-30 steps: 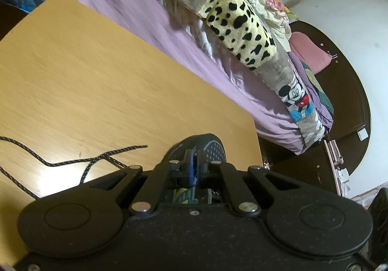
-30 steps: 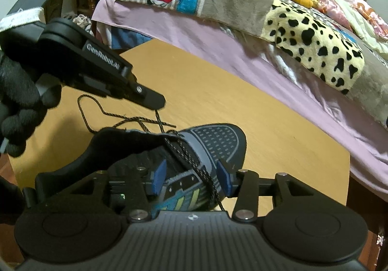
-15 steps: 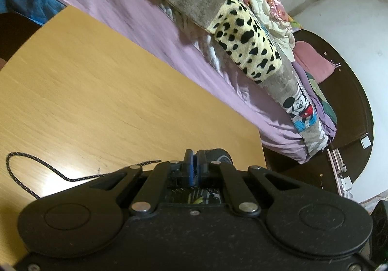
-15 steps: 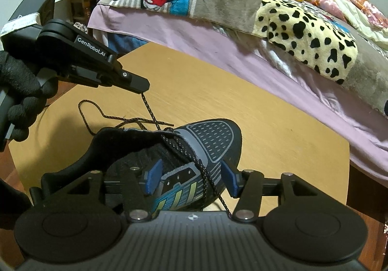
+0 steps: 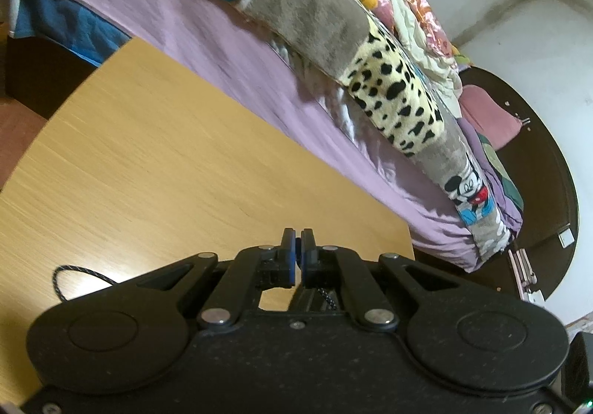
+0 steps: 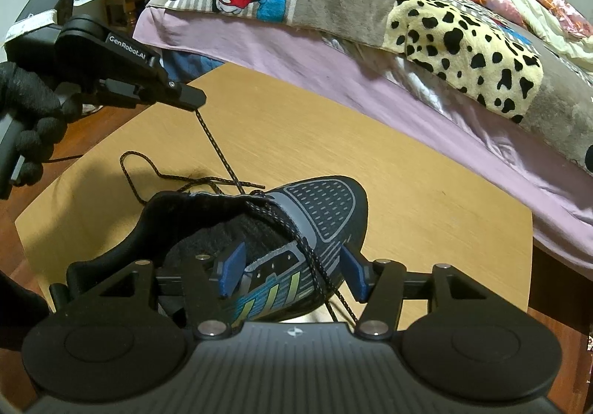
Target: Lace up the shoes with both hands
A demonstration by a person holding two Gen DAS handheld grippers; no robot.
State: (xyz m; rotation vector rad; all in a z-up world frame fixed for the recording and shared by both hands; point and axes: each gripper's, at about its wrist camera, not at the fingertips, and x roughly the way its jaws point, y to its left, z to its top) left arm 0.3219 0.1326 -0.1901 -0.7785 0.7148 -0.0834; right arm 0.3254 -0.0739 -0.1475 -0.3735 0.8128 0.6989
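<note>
- Left gripper [image 6: 192, 100] clamps the shoelace [image 6: 217, 151], drawing it taut from the shoe [image 6: 318, 206] on the table [image 6: 426, 199].
- Right gripper [image 6: 291, 271], jaws just widened, straddles the shoe ungripped; next it likely must catch the other lace end.

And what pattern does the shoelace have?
The shoelace is black with small pale flecks, clearest in the right wrist view.

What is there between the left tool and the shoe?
In the right wrist view, only a taut stretch of lace runs from the left tool down to the shoe.
</note>
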